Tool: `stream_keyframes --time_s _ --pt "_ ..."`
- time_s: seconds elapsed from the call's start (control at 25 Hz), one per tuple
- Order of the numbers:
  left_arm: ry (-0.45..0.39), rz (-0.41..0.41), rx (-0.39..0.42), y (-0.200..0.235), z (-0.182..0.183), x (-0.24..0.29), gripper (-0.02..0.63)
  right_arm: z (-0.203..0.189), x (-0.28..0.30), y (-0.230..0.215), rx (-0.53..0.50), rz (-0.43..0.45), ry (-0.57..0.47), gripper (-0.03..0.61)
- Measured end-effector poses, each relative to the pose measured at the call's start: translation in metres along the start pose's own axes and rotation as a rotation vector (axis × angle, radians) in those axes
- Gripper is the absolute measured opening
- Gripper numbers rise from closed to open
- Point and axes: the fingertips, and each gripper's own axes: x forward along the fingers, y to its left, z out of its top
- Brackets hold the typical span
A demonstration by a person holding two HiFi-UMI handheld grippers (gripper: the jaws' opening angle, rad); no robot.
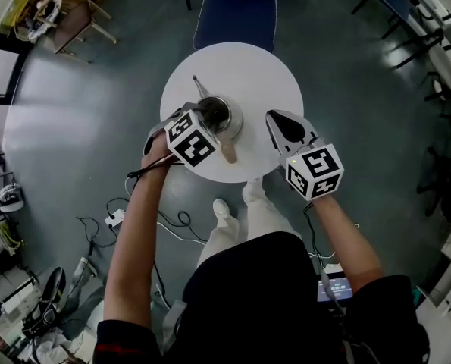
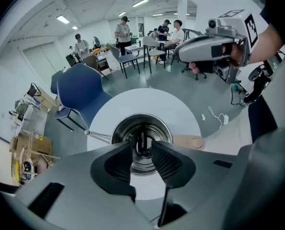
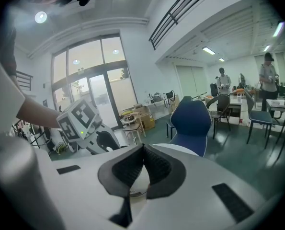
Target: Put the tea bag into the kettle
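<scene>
Over the round white table (image 1: 267,74), the left gripper (image 2: 142,142) hangs nose-down right above the steel kettle (image 2: 132,123), and its jaws are spread, with clear space between the pads and neither one touching anything. Look through that gap: down inside the kettle's open mouth sits a small dark upright shape, and that looks like the tea bag (image 2: 142,146), below the pads and free of them, though it's too small and dim to be sure. Kettle stands upright near the table's middle, thin spout (image 1: 200,87) angled away from the person, tan handle (image 1: 228,152) pointing back toward them. Over on the other side, the right gripper (image 3: 142,147) is held at the table's right edge, tilted gently down and aimed across at the left one; its jaws are pressed together tip to tip, nothing between them. Blue chair (image 1: 236,14) at the table's far side
</scene>
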Motion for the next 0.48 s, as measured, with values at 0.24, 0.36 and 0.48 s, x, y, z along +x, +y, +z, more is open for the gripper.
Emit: stream_keyframes --time_s 0.24,0.36,0.48 --pt "-0.021 0.007 -0.024 0.001 0.001 -0.002 0.123 0.001 0.0 -0.004 -0.004 -0.003 0.005 0.018" --pt "-0.053 0.009 -0.055 0.003 0.002 -0.009 0.114 0.004 0.001 -0.002 -0.01 -0.001 0.003 0.018" --pt "-0.084 0.031 -0.07 0.008 0.001 -0.018 0.065 0.008 0.005 0.002 -0.018 0.002 0.001 0.018"
